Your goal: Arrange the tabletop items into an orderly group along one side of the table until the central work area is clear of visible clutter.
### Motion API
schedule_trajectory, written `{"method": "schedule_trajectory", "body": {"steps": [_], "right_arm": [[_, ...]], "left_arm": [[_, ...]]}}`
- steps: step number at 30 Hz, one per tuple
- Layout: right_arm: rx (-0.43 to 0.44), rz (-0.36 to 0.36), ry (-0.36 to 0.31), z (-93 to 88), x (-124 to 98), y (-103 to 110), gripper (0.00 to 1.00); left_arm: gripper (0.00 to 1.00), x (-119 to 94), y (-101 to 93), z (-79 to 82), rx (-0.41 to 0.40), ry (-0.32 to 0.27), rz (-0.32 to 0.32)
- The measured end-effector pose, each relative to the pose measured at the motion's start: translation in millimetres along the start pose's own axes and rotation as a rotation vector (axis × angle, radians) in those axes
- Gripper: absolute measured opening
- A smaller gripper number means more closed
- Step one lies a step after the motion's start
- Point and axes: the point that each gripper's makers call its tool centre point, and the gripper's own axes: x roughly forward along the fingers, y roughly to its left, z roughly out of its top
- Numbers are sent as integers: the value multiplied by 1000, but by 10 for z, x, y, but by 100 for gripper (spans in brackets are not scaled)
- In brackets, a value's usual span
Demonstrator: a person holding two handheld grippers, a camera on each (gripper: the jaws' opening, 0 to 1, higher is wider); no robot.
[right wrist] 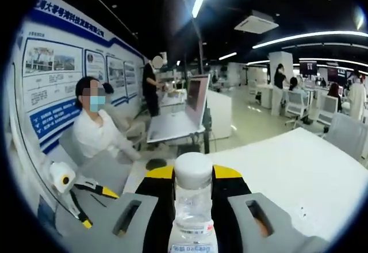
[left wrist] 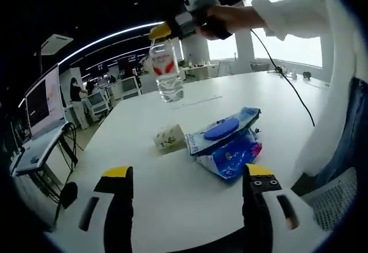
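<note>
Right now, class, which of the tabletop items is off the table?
The water bottle with the red label: the right tool holds it by the neck above the table, while the blue wipe packs and small box lie on it.

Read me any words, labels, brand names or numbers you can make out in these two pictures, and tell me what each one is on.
None can be read with confidence.
Water bottle, held in the right gripper: red and white label, print too blurred.
Same bottle's label at the bottom of the right gripper view: blue letters, cut off and unclear.
Blue packets on the table: print too small.
Wall posters: text too small.
</note>
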Motion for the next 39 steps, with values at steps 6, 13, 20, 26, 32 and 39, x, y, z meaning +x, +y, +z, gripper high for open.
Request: {"method": "schedule_trajectory", "body": {"steps": [6,13,20,26,32,39], "right_arm": [[57,9,-22,-37,93,-353,21],[88,11,-34,-142,180,-558,21],[50,30,-5,-328,302,-722,21],[5,53,35,-519,425,-864,21],[-3,82,52,-665,488,-908,21],[12,126,95,-880,550,-875,21]], "left_arm": [[75,25,-29,-61,5,21,-15],[74,42,29,-129,15,51,14],[68,69,-49,-216,46,101,-19],[66,76,-54,-280,80,136,-18],[68,68,20,-318,83,157,19],[66,77,-2,-427,104,211,9]]}}
